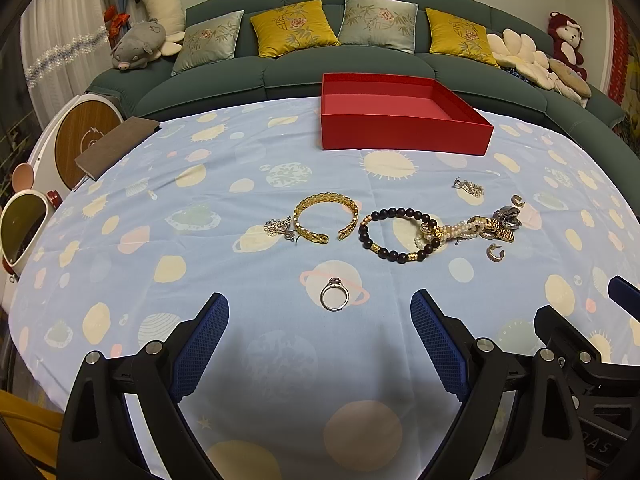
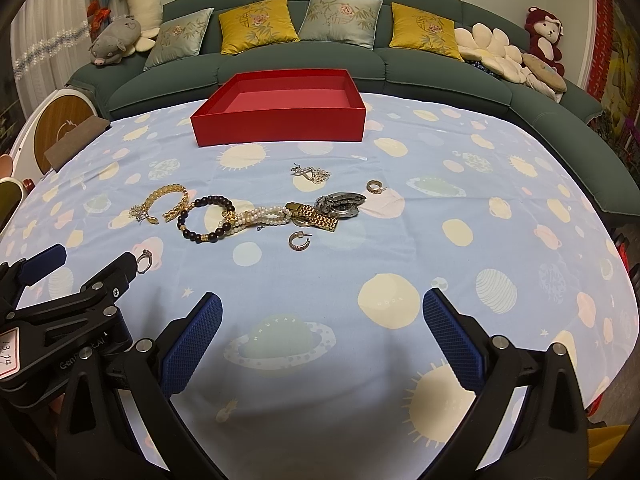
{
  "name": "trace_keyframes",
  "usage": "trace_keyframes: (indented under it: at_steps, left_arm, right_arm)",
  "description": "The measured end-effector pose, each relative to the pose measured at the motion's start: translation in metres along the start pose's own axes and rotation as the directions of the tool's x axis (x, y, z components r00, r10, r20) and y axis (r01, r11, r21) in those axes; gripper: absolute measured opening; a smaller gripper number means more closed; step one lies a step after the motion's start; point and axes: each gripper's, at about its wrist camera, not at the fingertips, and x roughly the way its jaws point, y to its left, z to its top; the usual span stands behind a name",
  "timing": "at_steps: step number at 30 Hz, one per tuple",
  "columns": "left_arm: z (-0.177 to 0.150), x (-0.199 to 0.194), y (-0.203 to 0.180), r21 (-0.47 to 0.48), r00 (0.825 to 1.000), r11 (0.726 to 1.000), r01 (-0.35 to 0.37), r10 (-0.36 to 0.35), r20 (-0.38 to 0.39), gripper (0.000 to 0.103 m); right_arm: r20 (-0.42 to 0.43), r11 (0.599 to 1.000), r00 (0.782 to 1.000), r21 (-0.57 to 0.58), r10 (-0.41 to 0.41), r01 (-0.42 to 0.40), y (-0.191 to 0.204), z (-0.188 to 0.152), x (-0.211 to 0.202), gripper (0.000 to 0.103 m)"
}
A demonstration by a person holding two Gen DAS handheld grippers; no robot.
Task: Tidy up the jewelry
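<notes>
An empty red box point(image 1: 404, 136) point(image 2: 280, 128) stands at the far side of the table. Jewelry lies in a row mid-table: a gold bangle point(image 1: 324, 216) point(image 2: 168, 200), a dark bead bracelet point(image 1: 396, 236) point(image 2: 208, 218), a pearl strand point(image 2: 264, 216), a gold watch band point(image 2: 320, 216) and a metal watch point(image 2: 340, 202). A silver ring point(image 1: 335, 299) point(image 2: 144, 261) lies just ahead of my left gripper point(image 1: 320, 312), which is open and empty. My right gripper point(image 2: 322, 312) is open too, above bare cloth. Hoop earrings point(image 2: 300, 240) point(image 2: 375, 186) lie loose.
A blue planet-print cloth point(image 2: 400, 240) covers the table. A green sofa point(image 1: 280, 72) with cushions and plush toys runs behind it. A brown notebook point(image 1: 116, 146) sits at the left edge. A small silver chain point(image 2: 314, 174) lies before the box, another point(image 1: 278, 228) left of the bangle.
</notes>
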Motion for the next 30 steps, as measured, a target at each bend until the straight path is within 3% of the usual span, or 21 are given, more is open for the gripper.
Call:
trace_keyframes:
  at_steps: [11,17,23,30]
  left_arm:
    - [0.003,0.000,0.008,-0.027,1.000,0.999,0.023,-0.024,-0.020,0.091]
    - [0.014,0.002,0.027,-0.091,0.999,0.996,0.024,-0.026,-0.028,0.091]
    - [0.025,0.007,0.051,-0.160,1.000,0.987,0.018,-0.022,-0.020,0.091]
    - [0.030,0.020,0.060,-0.181,0.998,0.983,0.026,-0.035,-0.047,0.091]
  right_arm:
    - [0.001,1.000,1.000,0.004,-0.001,0.001,-0.001,0.003,0.001,0.098]
    - [-0.020,0.998,0.998,0.036,0.054,-0.053,-0.013,0.012,0.009,0.096]
    - [-0.029,0.994,0.994,0.030,0.108,-0.107,-0.028,0.043,0.010,0.095]
    - [-0.073,0.992,0.989,0.001,0.127,-0.127,-0.042,0.074,0.032,0.079]
